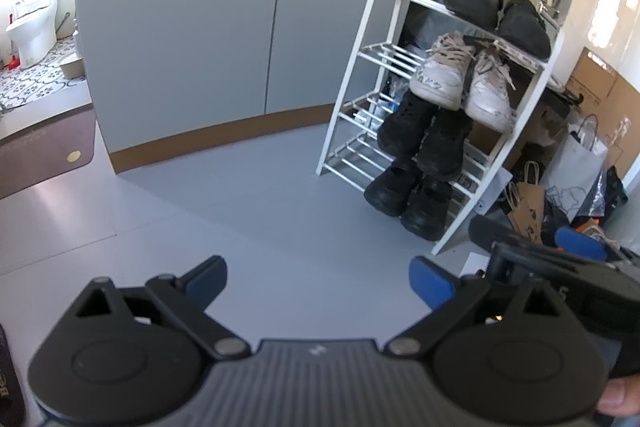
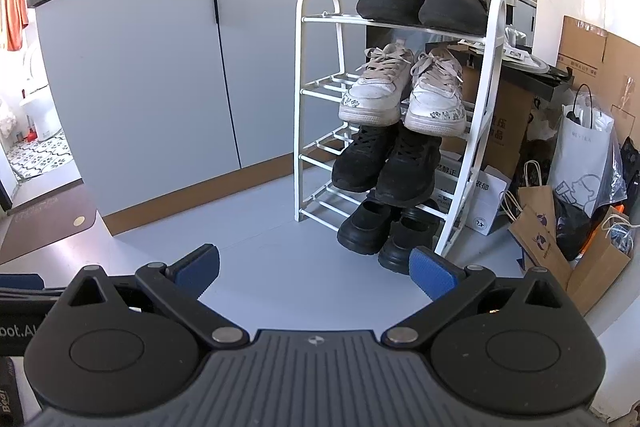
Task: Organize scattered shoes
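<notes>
A white shoe rack [image 2: 298, 99] [image 1: 352, 75] stands against the grey cabinet with four pairs on its tiers. Black slip-ons [image 2: 424, 5] [image 1: 496, 13] sit on top. White sneakers [image 2: 404, 95] [image 1: 460, 79] fill the second tier. Black lace-ups [image 2: 384, 163] [image 1: 424, 135] rest below them. Black chunky shoes [image 2: 384, 233] [image 1: 408, 199] lie on the lowest tier. My left gripper [image 1: 318, 283] hangs open over bare floor, well short of the rack. My right gripper [image 2: 316, 273] is open too, with nothing between its fingers; it also shows in the left wrist view [image 1: 520, 239].
A grey two-door cabinet [image 2: 168, 75] stands left of the rack. Paper bags [image 2: 560, 239] and cardboard boxes [image 2: 592, 47] crowd the floor to the right. A brown mat [image 1: 44, 151] and a toilet [image 1: 32, 11] lie at far left. Grey floor [image 1: 260, 195] spreads in front.
</notes>
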Tool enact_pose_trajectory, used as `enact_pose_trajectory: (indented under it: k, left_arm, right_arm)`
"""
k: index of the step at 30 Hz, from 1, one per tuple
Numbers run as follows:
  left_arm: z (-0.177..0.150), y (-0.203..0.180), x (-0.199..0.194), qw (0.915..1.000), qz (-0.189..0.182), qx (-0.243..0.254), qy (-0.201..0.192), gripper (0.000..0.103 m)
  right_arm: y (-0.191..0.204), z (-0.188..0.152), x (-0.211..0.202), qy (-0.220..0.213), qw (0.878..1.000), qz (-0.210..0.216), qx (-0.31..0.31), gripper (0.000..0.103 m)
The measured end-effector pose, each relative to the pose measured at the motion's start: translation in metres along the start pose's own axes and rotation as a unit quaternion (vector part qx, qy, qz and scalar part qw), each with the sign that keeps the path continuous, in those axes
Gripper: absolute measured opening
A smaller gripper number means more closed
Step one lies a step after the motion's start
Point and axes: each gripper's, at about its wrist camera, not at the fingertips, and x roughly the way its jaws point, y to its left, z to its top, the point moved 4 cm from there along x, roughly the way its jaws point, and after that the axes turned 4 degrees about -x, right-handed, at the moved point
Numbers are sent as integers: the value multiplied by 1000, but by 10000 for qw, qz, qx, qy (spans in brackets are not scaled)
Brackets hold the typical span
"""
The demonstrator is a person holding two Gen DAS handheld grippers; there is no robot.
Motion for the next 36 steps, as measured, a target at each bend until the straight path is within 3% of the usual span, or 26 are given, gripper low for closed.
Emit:
enact_pose_trajectory:
  k: [36]
  left_arm:
    - [-4, -9, -2, 9999, 38, 40, -87, 100]
  right_arm:
    - [-1, 0, 0, 36, 10000, -49, 32, 103]
